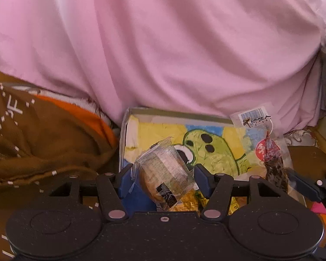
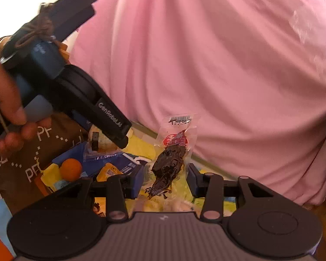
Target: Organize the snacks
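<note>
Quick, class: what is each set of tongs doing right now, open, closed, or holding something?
Left tongs: closed on the clear-wrapped round pastry.
Right tongs: a dark meat snack packet sits between them; grip cannot be told.

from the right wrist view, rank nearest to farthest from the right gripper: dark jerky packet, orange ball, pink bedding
1. dark jerky packet: between the right gripper's fingers.
2. orange ball: off to its left, among the snacks.
3. pink bedding: behind everything, filling the background.

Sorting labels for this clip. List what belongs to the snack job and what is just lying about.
Job: wrapped round pastry in left claw; dark dried-meat packet in right claw; frog-print tray.
Lying about: pink bedding; brown printed cloth; orange ball.
</note>
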